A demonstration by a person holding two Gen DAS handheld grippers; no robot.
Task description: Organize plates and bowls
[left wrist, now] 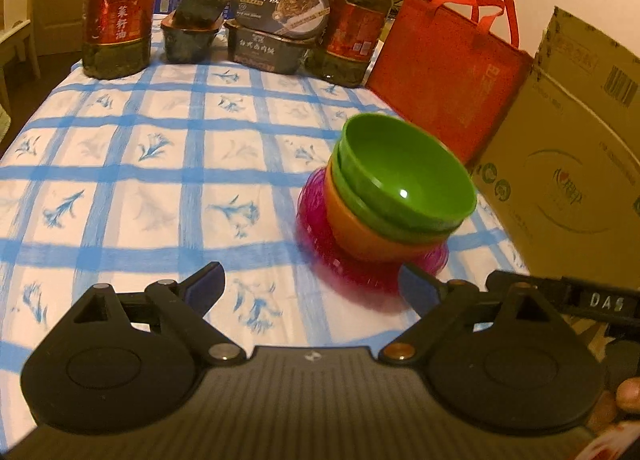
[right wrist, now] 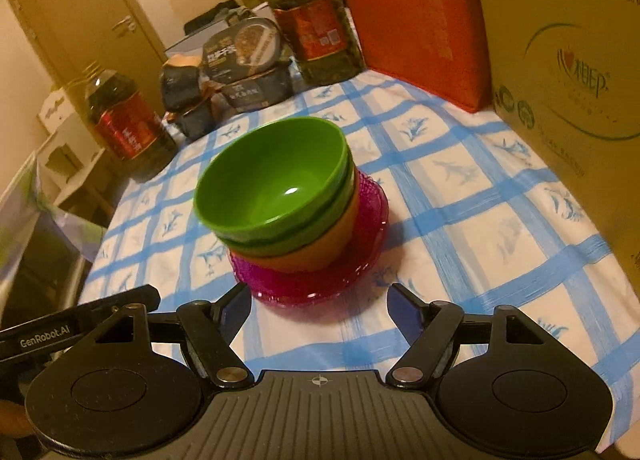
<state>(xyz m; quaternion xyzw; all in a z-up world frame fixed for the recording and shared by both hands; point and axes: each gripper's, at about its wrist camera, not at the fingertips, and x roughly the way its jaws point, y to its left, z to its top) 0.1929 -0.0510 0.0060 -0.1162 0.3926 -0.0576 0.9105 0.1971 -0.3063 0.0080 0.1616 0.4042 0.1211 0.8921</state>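
The bowls form one stack: a top green bowl (left wrist: 404,172) (right wrist: 272,176) nests in a second green bowl (left wrist: 384,220) (right wrist: 320,232), which sits in an orange bowl (left wrist: 360,236) (right wrist: 320,248), and the whole stack rests on a translucent pink plate (left wrist: 320,240) (right wrist: 360,260). The top green bowl leans a little off level against the one beneath it. The plate lies flat on the surface (left wrist: 160,180) (right wrist: 480,220), which is covered by a white cloth with blue checks and small blue flower prints.

The left gripper (left wrist: 312,284) hovers above the cloth with its fingers (left wrist: 208,280) spread wide and holding nothing; in its own view the stack stands ahead and to the right, the right finger just in front of the near rim of the plate, and whether it touches is unclear. The right gripper (right wrist: 318,302) faces the stack head on, its fingers (right wrist: 404,308) also spread apart and empty, one on each side of the plate's near edge and apart from it.

Along the far edge of the surface stand a large oil bottle with a red label (left wrist: 118,8) (right wrist: 128,124), a second oil bottle (left wrist: 356,32) (right wrist: 312,20), and between them dark instant-meal boxes (left wrist: 272,28) (right wrist: 244,60), some stacked and tilted. An orange tote bag (left wrist: 448,76) (right wrist: 416,16) stands upright near the second bottle, and a large cardboard box (left wrist: 560,164) (right wrist: 560,60) sits just beside the bag, close to the stack. A closed door (right wrist: 76,12) shows in the right wrist view behind the surface.
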